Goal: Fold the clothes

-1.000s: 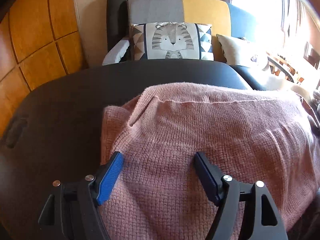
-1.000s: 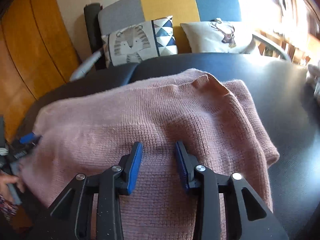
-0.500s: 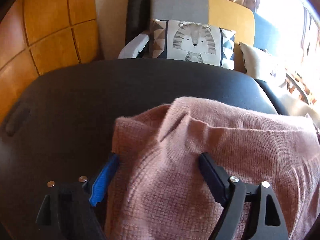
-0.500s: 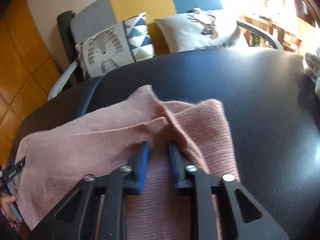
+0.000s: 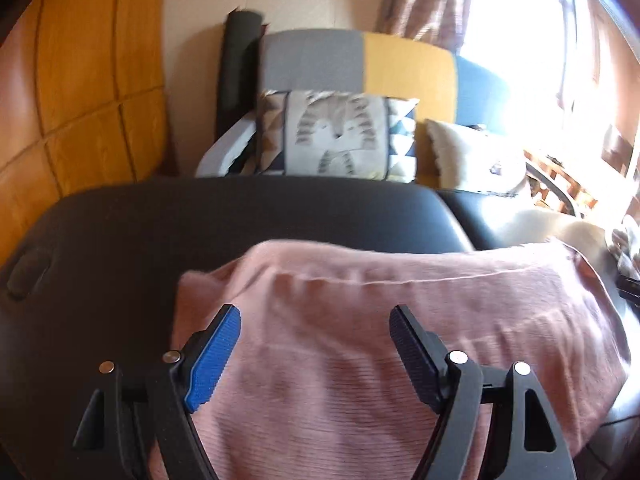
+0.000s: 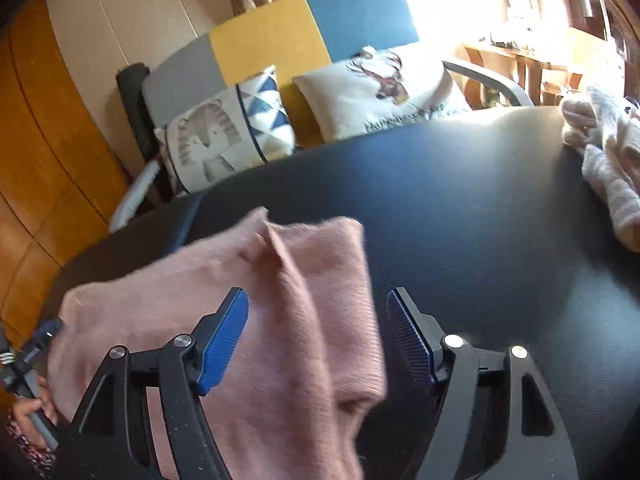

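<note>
The pink knit sweater (image 5: 400, 320) lies doubled over on the black worktop (image 5: 200, 232), filling the lower half of both frames. The left gripper (image 5: 316, 324) and right gripper (image 6: 316, 312) both stand with jaws wide apart over the knit, holding nothing. A raised ridge near the centre of the right view could crease if pressed flat, and the loose upper layer may slide off square.

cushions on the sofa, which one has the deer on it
The white cushion on the right, against the blue section. The other cushion, beside it, shows a striped tiger and blue triangles.
</note>
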